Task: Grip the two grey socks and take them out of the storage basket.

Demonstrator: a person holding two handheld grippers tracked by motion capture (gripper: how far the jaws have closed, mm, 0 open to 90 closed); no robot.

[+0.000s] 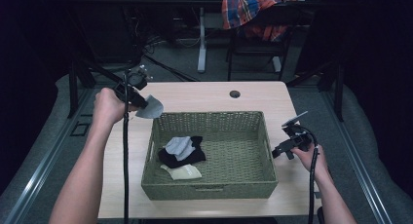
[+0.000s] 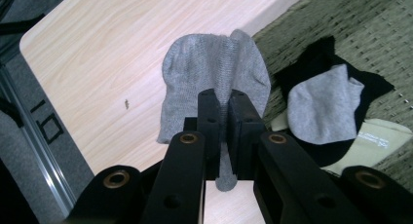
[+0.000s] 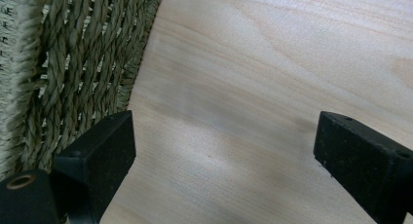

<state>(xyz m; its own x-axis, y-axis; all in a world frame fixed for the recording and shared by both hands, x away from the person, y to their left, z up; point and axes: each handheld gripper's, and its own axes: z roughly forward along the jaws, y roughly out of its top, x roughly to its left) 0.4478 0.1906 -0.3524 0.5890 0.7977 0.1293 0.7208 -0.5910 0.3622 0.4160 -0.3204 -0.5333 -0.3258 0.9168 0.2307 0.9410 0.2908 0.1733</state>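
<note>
1. High view: the room is seen as dark beyond the far side of the basket [image 1: 209, 185], with cables on the floor, a table leg and a chair draped in plaid cloth [image 1: 248, 9].
2. A light wooden table [image 1: 204, 95] is shown bearing the woven green basket at its middle.
3. Three socks are left inside the basket at its left end: a black sock [image 1: 187, 157], a grey sock [image 1: 179, 146] lying on it, and a cream sock [image 1: 184, 172] just beside them.
4. One grey sock [image 2: 214, 73] is clamped in the shut left gripper [image 2: 221, 107] and is hung outside the basket's far-left corner, over bare table.
5. The right gripper [image 3: 224, 141] is held with jaws wide apart and nothing between them, just off the basket's right wall.
6. Emptying is judged barely begun: one sock is out but not yet set down.
</note>
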